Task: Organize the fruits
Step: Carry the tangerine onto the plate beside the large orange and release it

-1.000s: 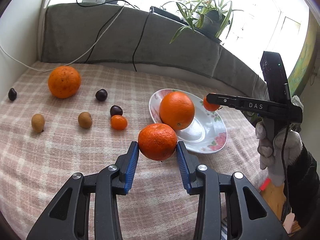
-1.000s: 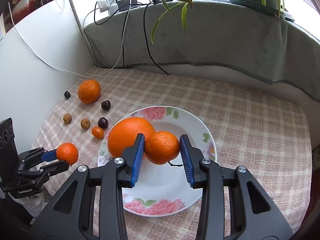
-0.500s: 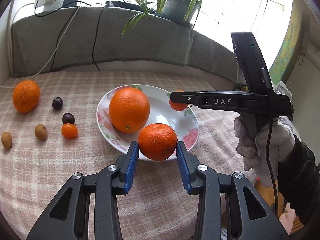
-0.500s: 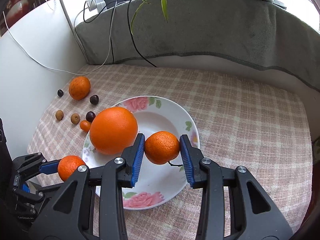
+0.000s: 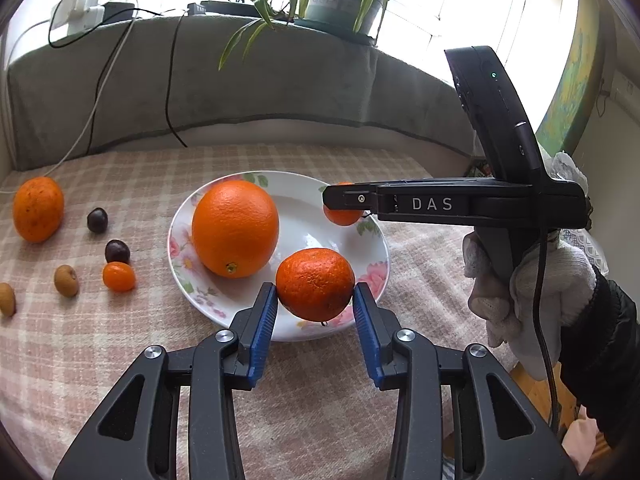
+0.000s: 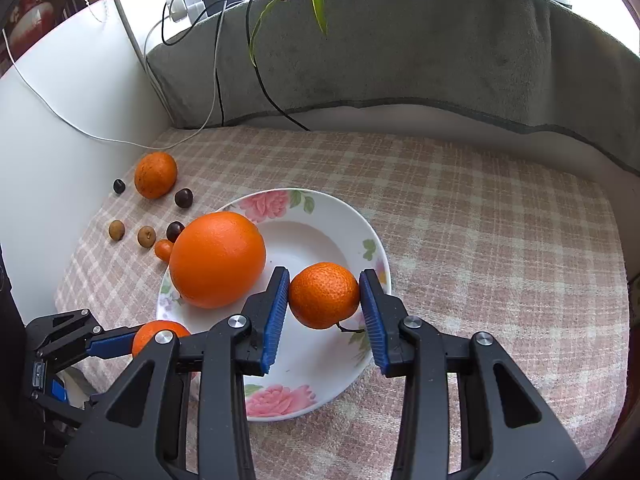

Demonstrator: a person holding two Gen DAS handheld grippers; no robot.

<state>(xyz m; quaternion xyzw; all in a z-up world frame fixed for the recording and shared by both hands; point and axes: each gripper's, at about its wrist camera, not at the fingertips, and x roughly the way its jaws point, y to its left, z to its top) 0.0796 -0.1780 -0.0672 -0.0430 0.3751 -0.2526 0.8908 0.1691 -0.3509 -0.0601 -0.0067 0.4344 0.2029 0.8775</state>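
Observation:
A white flowered plate holds one big orange. My left gripper is shut on a mandarin above the plate's near rim. In the right wrist view that mandarin shows at the lower left, partly behind my own frame. My right gripper is shut on a second mandarin over the plate's right side. From the left wrist this second mandarin peeks from behind the black gripper arm.
Loose on the checked cloth left of the plate lie a spotted orange, dark plums, brown longans and a kumquat. A grey padded ledge with cables and a potted plant borders the back. A gloved hand is at right.
My left gripper carried its mandarin rightward from the cloth to the plate's near rim. The right gripper kept its mandarin over the plate, with the view shifting slightly.

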